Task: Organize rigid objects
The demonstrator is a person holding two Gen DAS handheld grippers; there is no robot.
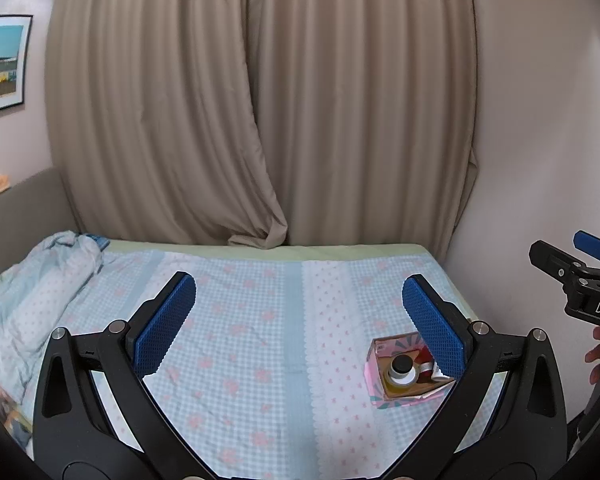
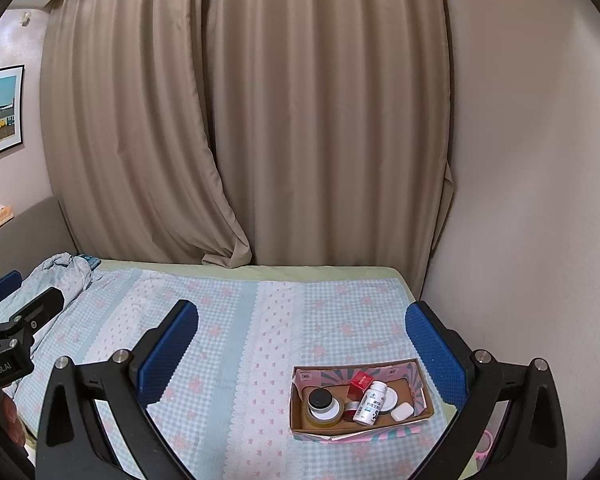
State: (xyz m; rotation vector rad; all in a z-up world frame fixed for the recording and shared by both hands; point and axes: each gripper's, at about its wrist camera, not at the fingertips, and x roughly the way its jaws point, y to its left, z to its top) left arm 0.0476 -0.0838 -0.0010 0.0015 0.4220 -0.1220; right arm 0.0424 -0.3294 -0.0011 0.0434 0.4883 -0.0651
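Observation:
A shallow cardboard box (image 2: pixel 300 426) with a pink patterned outside lies on the bed at the right. In it are a black-lidded jar (image 2: pixel 321 400) on a tape roll (image 2: pixel 332 420), a small red box (image 2: pixel 360 385), a white bottle (image 2: pixel 371 402) lying down, a white round lid (image 2: pixel 392 398) and a small white case (image 2: pixel 402 413). The box also shows in the left wrist view (image 1: pixel 374 376), partly behind a finger. My right gripper (image 2: pixel 302 332) is open and empty, held above the bed behind the box. My left gripper (image 1: pixel 299 312) is open and empty, to the box's left.
The bed sheet (image 2: pixel 236 320) is blue gingham with pink flowers. A crumpled quilt (image 1: pixel 40 292) lies at the far left. Beige curtains (image 2: pixel 300 120) hang behind the bed. A plain wall (image 2: pixel 540 240) runs along the right side. A framed picture (image 1: pixel 0 64) hangs at left.

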